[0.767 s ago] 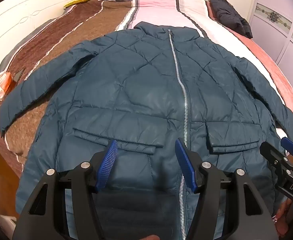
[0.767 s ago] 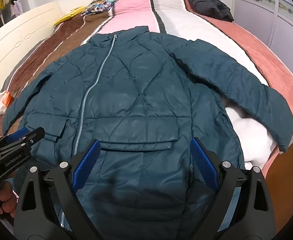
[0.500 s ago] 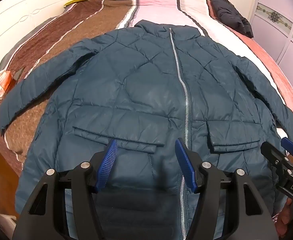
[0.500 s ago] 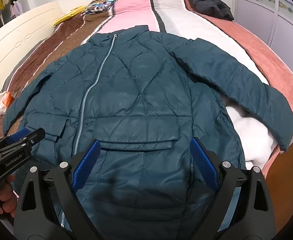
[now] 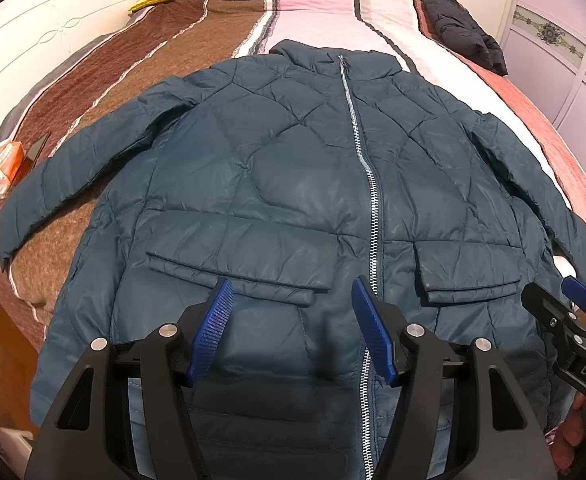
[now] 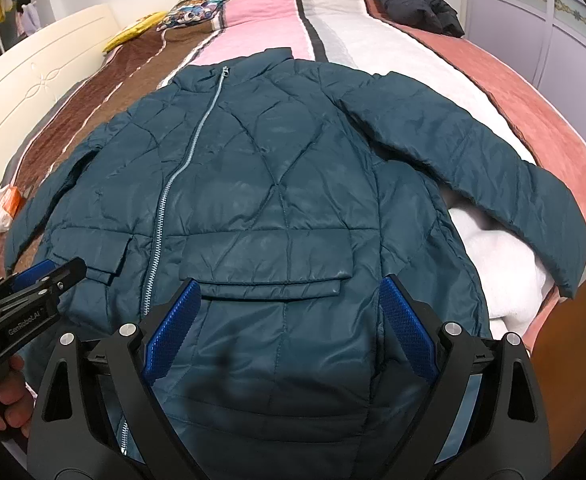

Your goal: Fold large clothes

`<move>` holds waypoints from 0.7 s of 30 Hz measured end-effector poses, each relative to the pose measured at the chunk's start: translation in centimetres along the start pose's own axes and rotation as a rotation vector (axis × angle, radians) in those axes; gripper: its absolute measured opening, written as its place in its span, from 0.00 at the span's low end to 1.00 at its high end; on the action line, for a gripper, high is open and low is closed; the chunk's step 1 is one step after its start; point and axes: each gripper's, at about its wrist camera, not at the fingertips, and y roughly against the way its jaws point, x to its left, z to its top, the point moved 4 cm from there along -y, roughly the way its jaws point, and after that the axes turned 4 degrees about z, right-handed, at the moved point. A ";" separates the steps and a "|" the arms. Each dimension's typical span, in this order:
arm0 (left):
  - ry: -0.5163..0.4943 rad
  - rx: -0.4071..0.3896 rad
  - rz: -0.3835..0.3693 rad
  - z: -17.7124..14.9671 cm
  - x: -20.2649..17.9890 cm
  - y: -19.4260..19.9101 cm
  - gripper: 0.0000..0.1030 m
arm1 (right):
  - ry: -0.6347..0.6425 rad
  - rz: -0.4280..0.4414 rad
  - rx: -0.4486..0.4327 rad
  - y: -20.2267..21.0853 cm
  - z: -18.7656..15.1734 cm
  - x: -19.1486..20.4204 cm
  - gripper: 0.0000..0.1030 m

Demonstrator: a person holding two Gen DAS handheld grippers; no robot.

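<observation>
- Bed (image 5: 221, 40) with striped brown-pink-white blanket.
- Teal quilted jacket (image 5: 293, 184) flat on it, zipped, front up, both sleeves spread out.
- Left gripper (image 5: 293, 332) above hem, jaws wide, empty.
- Right gripper (image 6: 289, 332) above hem, jaws wide, empty.

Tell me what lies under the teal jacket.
The teal jacket lies on the striped bedspread; white bedding shows under its right sleeve. Everything directly beneath is covered.
</observation>
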 end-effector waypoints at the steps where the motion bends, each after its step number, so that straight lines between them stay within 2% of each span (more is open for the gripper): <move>1: 0.000 0.000 0.000 -0.1 0.0 0.0 0.60 | 0.000 0.000 0.000 0.0 0.0 0.0 0.88; 21: -0.001 0.000 0.001 -0.6 0.2 -0.2 0.60 | -0.007 0.000 0.007 -0.1 -0.1 -0.3 0.88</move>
